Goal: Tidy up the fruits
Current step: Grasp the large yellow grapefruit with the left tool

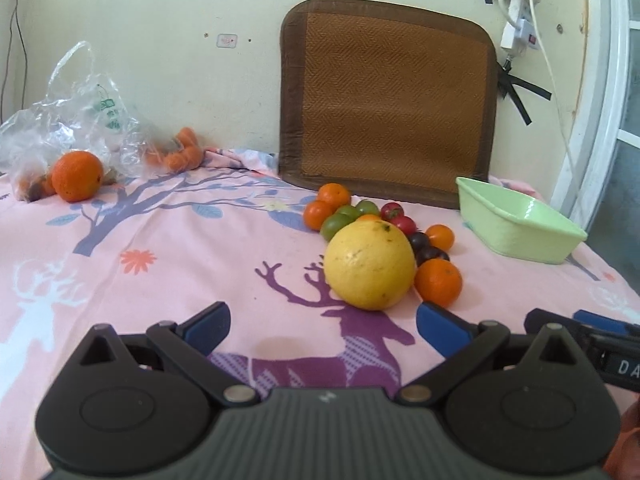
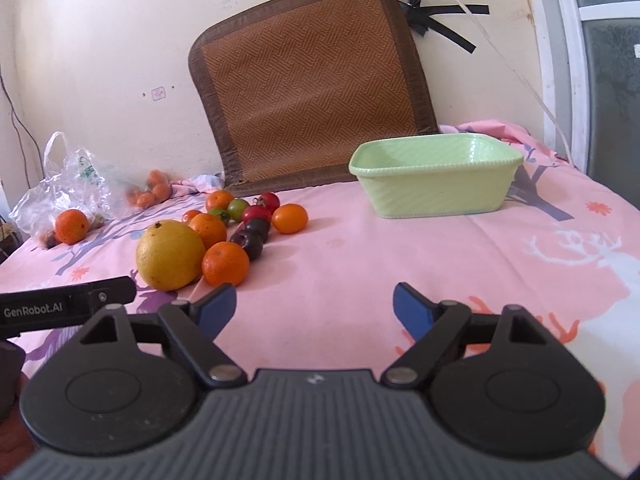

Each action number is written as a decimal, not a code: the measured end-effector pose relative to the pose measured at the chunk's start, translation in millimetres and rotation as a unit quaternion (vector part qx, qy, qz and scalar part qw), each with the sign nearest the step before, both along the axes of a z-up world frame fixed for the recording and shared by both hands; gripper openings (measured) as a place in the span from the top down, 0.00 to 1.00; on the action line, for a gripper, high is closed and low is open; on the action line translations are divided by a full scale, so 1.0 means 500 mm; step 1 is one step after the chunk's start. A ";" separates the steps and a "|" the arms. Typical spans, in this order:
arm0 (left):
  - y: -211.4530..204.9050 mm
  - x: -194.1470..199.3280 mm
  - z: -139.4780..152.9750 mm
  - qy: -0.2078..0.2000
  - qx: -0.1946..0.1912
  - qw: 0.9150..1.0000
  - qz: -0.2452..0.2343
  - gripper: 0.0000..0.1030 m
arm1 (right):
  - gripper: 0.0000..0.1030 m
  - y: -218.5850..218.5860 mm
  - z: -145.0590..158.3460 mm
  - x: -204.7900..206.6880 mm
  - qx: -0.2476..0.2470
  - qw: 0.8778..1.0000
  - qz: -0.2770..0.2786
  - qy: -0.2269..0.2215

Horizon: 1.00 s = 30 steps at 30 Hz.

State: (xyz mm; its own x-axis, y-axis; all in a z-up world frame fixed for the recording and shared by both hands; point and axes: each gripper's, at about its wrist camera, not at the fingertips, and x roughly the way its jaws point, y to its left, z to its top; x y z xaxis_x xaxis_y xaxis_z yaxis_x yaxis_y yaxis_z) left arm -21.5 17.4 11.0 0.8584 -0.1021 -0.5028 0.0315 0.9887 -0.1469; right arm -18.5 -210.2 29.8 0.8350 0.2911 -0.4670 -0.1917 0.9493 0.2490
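Note:
A big yellow grapefruit (image 1: 369,265) lies on the pink bedsheet in front of a pile of small fruits: oranges (image 1: 438,282), green fruits (image 1: 335,226), red tomatoes (image 1: 392,211) and dark plums (image 1: 430,254). My left gripper (image 1: 323,330) is open and empty, just short of the grapefruit. In the right wrist view the grapefruit (image 2: 170,255) and an orange (image 2: 225,263) lie ahead to the left. My right gripper (image 2: 314,310) is open and empty over bare sheet. An empty green basket (image 2: 434,176) stands ahead to the right; it also shows in the left wrist view (image 1: 516,220).
A brown woven mat (image 1: 390,96) leans on the wall behind the pile. A clear plastic bag (image 1: 76,120) with a lone orange (image 1: 77,176) and more small oranges (image 1: 180,154) lies at the far left. Cables hang on the wall at right.

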 end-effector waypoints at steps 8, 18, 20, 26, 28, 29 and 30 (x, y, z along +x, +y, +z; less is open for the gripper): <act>0.048 0.022 0.034 0.027 -0.066 0.994 -0.080 0.10 | 0.36 0.036 0.015 0.000 -0.050 0.995 0.085 -0.021; 0.057 0.123 0.075 0.041 -0.080 0.989 -0.120 0.10 | 0.36 0.180 0.050 0.089 -0.149 0.949 0.260 -0.095; 0.051 0.144 0.060 0.062 -0.080 0.987 -0.128 0.13 | 0.36 0.197 0.039 0.114 -0.153 0.948 0.266 -0.083; 0.044 0.172 0.016 0.104 -0.086 0.981 -0.136 0.31 | 0.34 0.225 0.014 0.129 -0.168 0.940 0.289 -0.069; 0.044 0.176 0.007 0.114 -0.101 0.978 -0.142 0.37 | 0.35 0.229 0.004 0.130 -0.176 0.939 0.288 -0.064; 0.043 0.173 0.008 0.112 -0.104 0.979 -0.137 0.38 | 0.36 0.230 0.005 0.132 -0.172 0.940 0.288 -0.064; 0.038 0.167 0.013 0.110 -0.099 0.980 -0.133 0.38 | 0.36 0.226 0.006 0.132 -0.165 0.941 0.288 -0.064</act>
State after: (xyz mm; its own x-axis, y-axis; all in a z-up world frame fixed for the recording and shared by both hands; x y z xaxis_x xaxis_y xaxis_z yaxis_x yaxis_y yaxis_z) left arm 62.1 36.5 17.5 0.6621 -0.4212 -0.6199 0.2300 0.9014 -0.3668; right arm 47.6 -97.4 33.0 0.6386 0.5686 -0.5186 -0.7063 0.7006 -0.1015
